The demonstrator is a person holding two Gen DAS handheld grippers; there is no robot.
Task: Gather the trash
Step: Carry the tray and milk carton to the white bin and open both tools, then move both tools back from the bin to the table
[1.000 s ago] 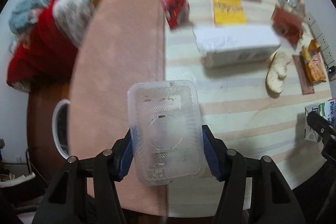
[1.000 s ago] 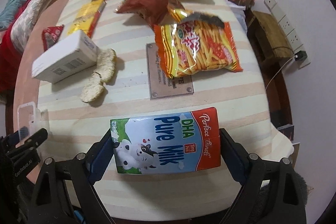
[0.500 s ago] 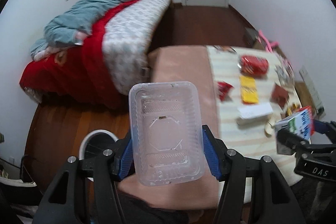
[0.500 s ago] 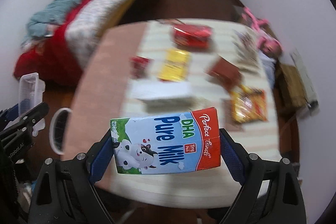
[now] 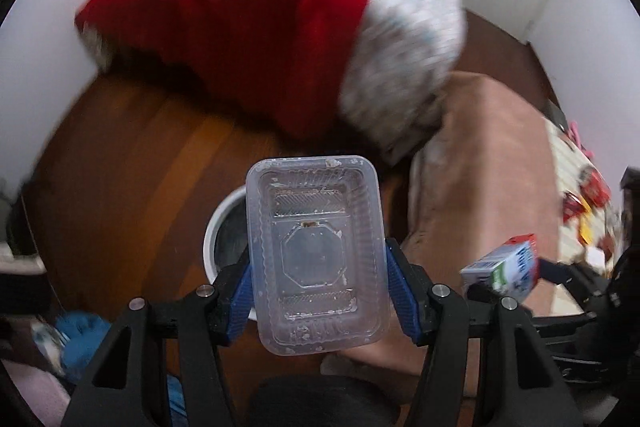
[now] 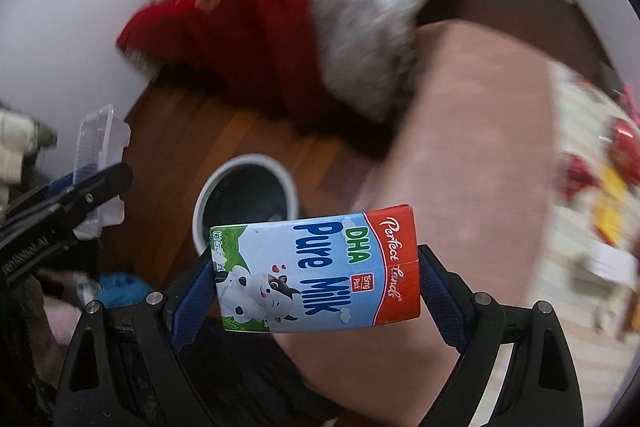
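Observation:
My left gripper (image 5: 318, 291) is shut on a clear plastic food tray (image 5: 316, 251), held in the air over a white-rimmed trash bin (image 5: 224, 239) on the wooden floor. My right gripper (image 6: 316, 291) is shut on a blue Pure Milk carton (image 6: 316, 275), held just right of and nearer than the bin (image 6: 244, 199). The carton also shows at the right of the left wrist view (image 5: 504, 267). The tray and the left gripper show at the left of the right wrist view (image 6: 98, 163).
A bed with red, grey and teal blankets (image 5: 260, 27) fills the background. The table with a pink cloth (image 6: 472, 147) and remaining wrappers (image 6: 608, 195) lies to the right. Blue cloth (image 6: 120, 287) lies on the floor near the bin.
Both grippers have swung left, away from the table and down toward the floor. The bin has come from the left edge to the middle of both views, under the tray and carton.

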